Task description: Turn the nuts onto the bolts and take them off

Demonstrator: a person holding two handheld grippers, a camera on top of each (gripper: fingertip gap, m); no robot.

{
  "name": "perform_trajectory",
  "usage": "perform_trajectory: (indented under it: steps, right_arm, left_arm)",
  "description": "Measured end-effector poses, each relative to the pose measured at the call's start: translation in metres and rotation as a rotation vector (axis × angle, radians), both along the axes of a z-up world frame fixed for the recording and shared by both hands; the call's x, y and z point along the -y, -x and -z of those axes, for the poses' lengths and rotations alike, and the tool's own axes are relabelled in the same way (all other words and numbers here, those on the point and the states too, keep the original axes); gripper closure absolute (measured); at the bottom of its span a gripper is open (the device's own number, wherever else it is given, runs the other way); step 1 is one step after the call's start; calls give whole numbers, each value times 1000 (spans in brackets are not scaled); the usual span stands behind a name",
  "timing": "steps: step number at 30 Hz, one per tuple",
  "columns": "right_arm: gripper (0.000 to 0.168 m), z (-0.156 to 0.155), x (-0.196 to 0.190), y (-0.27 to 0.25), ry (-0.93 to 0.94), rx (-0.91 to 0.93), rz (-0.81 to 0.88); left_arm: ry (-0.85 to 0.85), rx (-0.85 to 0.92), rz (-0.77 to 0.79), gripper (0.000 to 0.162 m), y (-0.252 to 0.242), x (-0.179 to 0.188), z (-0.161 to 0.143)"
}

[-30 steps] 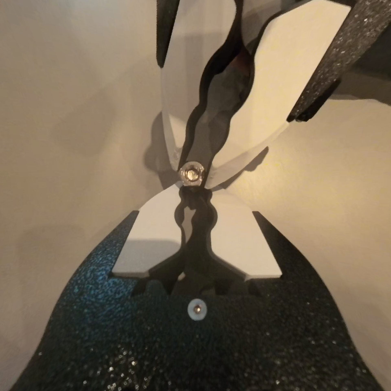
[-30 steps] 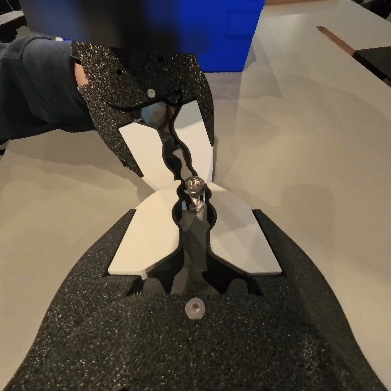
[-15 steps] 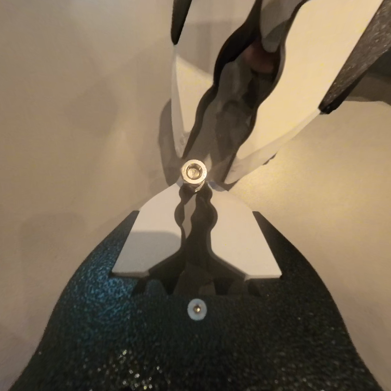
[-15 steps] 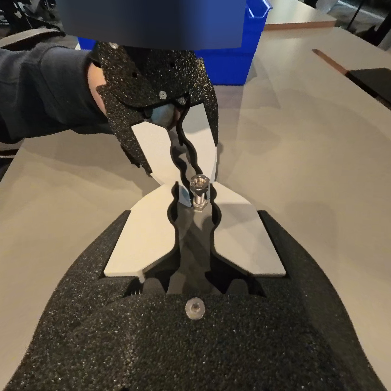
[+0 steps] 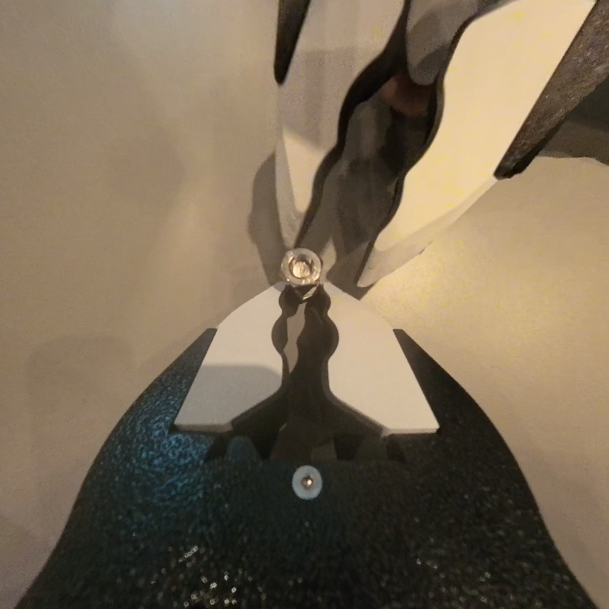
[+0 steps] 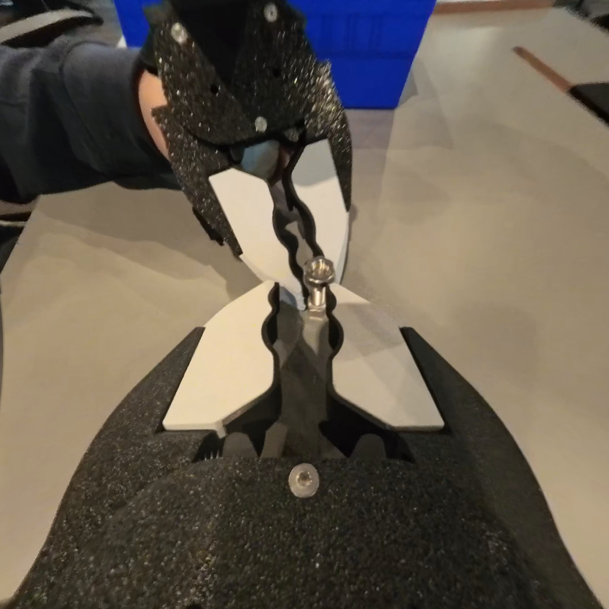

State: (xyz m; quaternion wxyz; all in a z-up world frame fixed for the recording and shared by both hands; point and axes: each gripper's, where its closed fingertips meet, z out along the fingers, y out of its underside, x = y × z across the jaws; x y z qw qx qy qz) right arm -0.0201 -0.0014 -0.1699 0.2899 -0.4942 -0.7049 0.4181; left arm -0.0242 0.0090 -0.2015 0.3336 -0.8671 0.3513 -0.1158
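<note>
A steel bolt (image 6: 316,296) stands head down, just above or on the grey table (image 6: 478,263). A flanged nut (image 6: 319,271) sits at its top end and shows end-on in the left wrist view (image 5: 301,268). My left gripper (image 5: 303,286) points steeply down and is shut on the bolt just under the nut. In the right wrist view it (image 6: 319,293) comes in from above. My right gripper (image 6: 303,288) meets it tip to tip. Its jaws are parted wider than the bolt, which lies against the right pad (image 6: 362,346). It also shows in the left wrist view (image 5: 326,267).
A blue bin (image 6: 362,49) stands at the far side of the table. A person's dark sleeve (image 6: 66,115) reaches in from the left behind the left gripper. A brown strip (image 6: 540,66) and a dark flat object (image 6: 593,99) lie at the far right. My left and right fingertips are right by each other.
My right gripper has swung and tilted around the bolt, and its jaws have parted a little. My left gripper has stayed shut on the bolt and now fills more of the right wrist view.
</note>
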Motion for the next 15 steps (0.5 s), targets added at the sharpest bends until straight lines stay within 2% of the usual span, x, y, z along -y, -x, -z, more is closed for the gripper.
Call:
perform_trajectory:
  steps: [2,4,7,11,13,15]
  right_arm:
    - [152,0,7,-6,60,30,-45]
    - [149,-5,4,-4,86,-4,-25]
    - [144,-7,-3,0,21,-45,18]
    - [142,-2,1,-1,-14,-4,-1]
    - [168,-5,5,-8,44,10,-31]
    - [164,-10,-3,-7,43,-26,12]
  left_arm:
    - [0,1,0,146,0,0,0]
    - [-1,1,0,147,0,0,0]
    - [-1,2,0,147,0,0,0]
    - [-2,4,-1,147,0,0,0]
    - [-2,6,-1,147,0,0,0]
    - [-2,7,-1,147,0,0,0]
